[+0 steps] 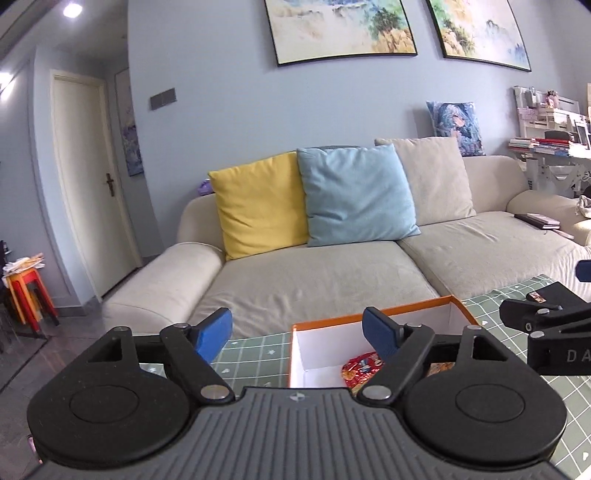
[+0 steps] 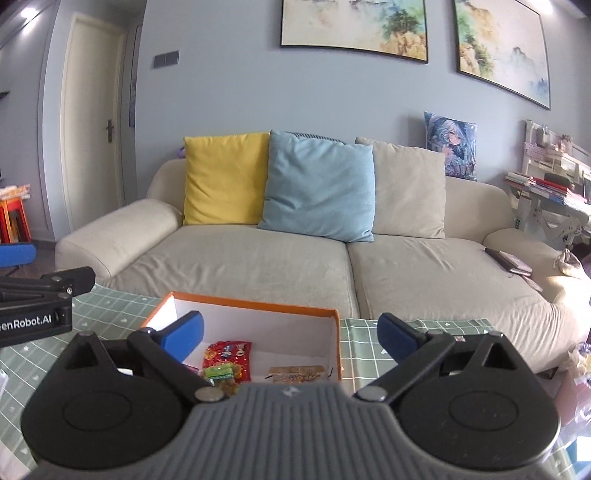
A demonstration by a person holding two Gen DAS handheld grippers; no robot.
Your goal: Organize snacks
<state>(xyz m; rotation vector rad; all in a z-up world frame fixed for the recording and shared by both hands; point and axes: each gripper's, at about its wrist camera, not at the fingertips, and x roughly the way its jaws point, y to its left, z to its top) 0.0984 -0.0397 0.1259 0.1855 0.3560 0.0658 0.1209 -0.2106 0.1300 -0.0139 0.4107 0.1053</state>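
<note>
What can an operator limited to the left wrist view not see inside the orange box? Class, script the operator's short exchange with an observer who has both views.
Operator: Is anything lying on the red packet?
Observer: Yes, a small green packet lies on the near end of the red packet in the orange box.
Operator: Are the right fingers open?
Observer: Yes, the right gripper is open and holds nothing.

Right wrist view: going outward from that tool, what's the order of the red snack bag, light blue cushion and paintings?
1. Red snack bag, in the orange box just ahead of the right tool.
2. Light blue cushion, on the sofa.
3. Paintings, on the wall.
</note>
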